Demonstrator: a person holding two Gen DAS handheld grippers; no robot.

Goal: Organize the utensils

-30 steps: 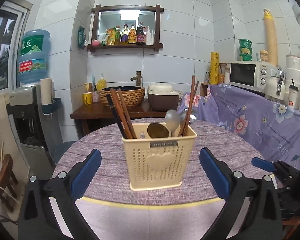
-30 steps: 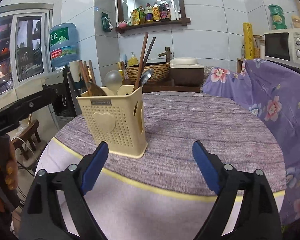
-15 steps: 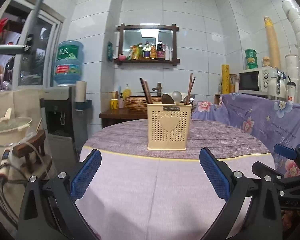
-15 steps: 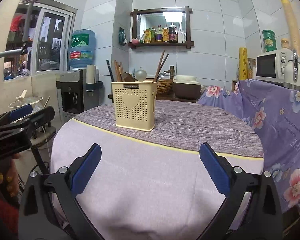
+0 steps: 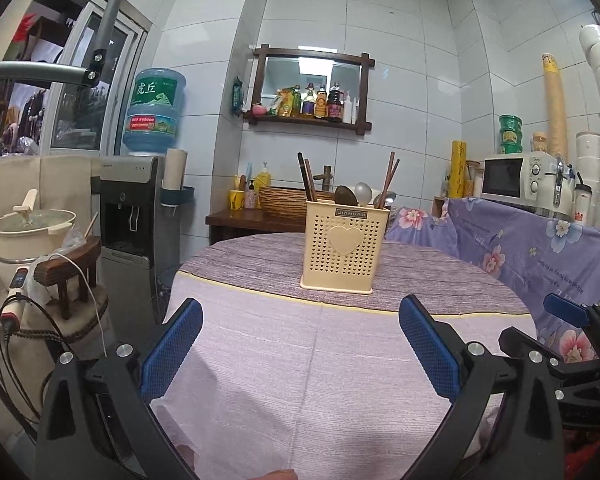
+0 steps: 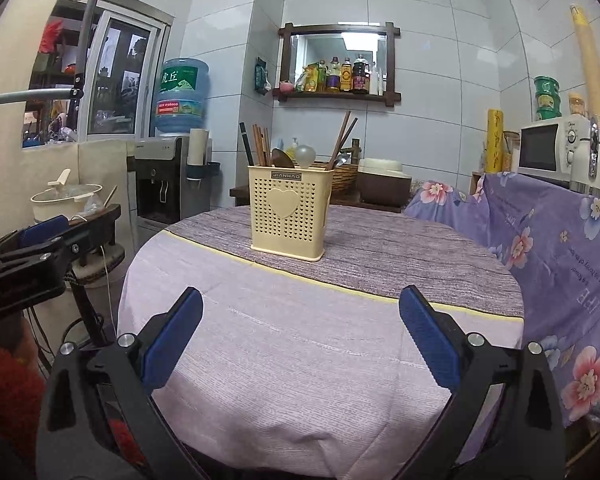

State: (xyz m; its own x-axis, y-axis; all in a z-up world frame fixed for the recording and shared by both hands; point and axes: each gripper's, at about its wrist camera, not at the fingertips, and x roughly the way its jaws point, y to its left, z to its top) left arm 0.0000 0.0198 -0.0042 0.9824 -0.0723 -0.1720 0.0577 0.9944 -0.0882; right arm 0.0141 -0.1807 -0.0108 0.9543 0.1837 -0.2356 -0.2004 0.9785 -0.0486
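Cream utensil caddy [image 5: 343, 251] w/ chopsticks [image 5: 389, 179] & spoons [image 5: 363, 193] sits ahead of both grippers; left gripper [image 5: 300, 348] & right gripper [image 6: 300, 340] jaws wide apart, empty.

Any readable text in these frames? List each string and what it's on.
"JIANHAO" — plate on the utensil basket, appears upside down in the left wrist view.
"虎丘" — green label on the water jug.
Red band lower on the jug: digits, too small to read.
Script on the purple floral cloth: upside down, too blurred to read.
Bottle labels on the wall shelf: too small.
Microwave markings: unreadable.
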